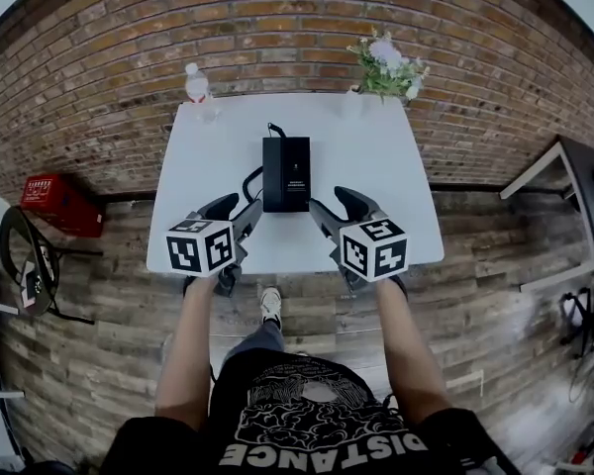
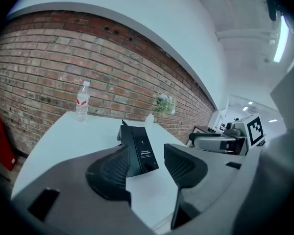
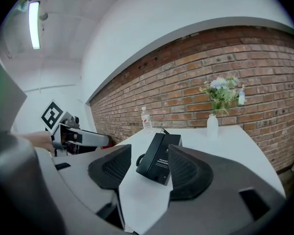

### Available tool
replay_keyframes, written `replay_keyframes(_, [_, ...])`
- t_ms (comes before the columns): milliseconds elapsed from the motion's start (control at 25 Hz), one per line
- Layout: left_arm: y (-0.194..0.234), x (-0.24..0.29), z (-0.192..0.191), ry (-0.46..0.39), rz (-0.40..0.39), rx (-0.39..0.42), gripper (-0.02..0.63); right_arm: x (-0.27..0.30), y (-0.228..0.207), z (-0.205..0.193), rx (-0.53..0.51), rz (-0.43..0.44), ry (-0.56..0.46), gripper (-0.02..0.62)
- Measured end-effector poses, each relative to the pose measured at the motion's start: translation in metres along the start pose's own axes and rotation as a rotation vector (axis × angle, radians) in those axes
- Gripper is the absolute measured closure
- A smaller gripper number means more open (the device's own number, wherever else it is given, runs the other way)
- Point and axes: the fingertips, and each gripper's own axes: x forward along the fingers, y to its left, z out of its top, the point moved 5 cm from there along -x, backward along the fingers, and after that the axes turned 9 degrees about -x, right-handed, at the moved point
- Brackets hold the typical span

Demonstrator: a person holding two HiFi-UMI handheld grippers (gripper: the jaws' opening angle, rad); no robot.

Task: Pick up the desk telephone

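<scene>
A black desk telephone [image 1: 286, 173] lies face down in the middle of the white table [image 1: 376, 166], with its coiled cord [image 1: 249, 181] at its left side. My left gripper [image 1: 236, 211] hovers over the table's near edge, just left of and short of the phone, jaws open and empty. My right gripper [image 1: 337, 209] mirrors it on the phone's near right, also open and empty. In the left gripper view the telephone [image 2: 139, 148] shows beyond the open left gripper [image 2: 148, 168]. In the right gripper view the telephone [image 3: 159, 158] lies just beyond the open right gripper [image 3: 149, 173].
A water bottle [image 1: 196, 85] stands at the table's far left corner and a vase of flowers [image 1: 386, 67] at the far right, against the brick wall. A red crate [image 1: 59, 204] and a chair [image 1: 25, 265] sit on the floor at left; another desk [image 1: 574, 196] stands at right.
</scene>
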Motion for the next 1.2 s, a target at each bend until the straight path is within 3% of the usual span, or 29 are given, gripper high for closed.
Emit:
replay_keyframes(560, [0.083, 0.117, -0.013, 0.254, -0.208, -0.177, 0.407, 0.102, -0.047, -0.042, 0.133, 0.076, 0.177, 0.382])
replay_keyframes(800, [0.098, 0.145, -0.012, 0.321, -0.306, -0.239, 0.388, 0.129, -0.068, -0.059, 0.233, 0.096, 0.202, 0.369])
replay_keyframes(1200, [0.106, 0.178, -0.009, 0.431, -0.446, -0.338, 0.373, 0.166, -0.076, -0.082, 0.372, 0.237, 0.255, 0.325])
